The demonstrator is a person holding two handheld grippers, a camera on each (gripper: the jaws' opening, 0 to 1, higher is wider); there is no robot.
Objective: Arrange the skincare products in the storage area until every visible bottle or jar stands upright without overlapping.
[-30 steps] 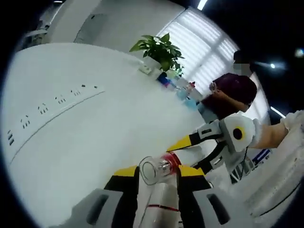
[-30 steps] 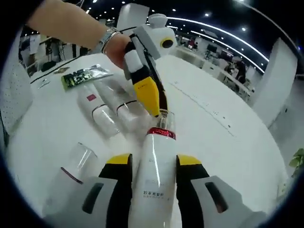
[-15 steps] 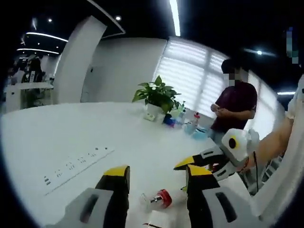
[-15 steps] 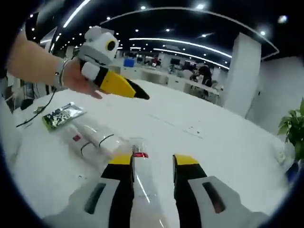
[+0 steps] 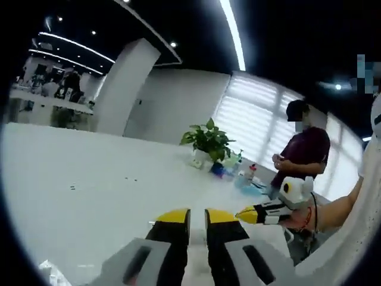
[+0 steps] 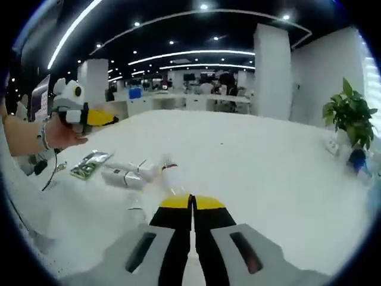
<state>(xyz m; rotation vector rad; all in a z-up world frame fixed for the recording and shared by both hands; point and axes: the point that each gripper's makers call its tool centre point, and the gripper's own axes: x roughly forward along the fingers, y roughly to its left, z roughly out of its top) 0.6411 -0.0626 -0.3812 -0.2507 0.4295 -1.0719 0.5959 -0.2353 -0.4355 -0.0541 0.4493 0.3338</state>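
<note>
Bottles (image 6: 128, 177) lie flat on the tabletop (image 6: 250, 161), at ten o'clock from the right tool (image 6: 191, 202), whose jaws are together and empty. The left tool (image 5: 196, 215) is nearly together, empty too. Risk, I judge: a round bottle rolls away if pinched off-centre.

Both views are bright over the white table (image 5: 89, 196) and dark toward the ceiling. Light comes from long ceiling strips (image 5: 234, 33) and small round spots (image 6: 205, 7), plus daylight through the window blinds (image 5: 253, 128) beyond the left gripper (image 5: 197, 215). The tabletop glares, with only faint shadows. Fisheye bending curves the edges, and the bottles (image 6: 134, 174) ahead of the right gripper (image 6: 191, 202) look smeared and soft.
</note>
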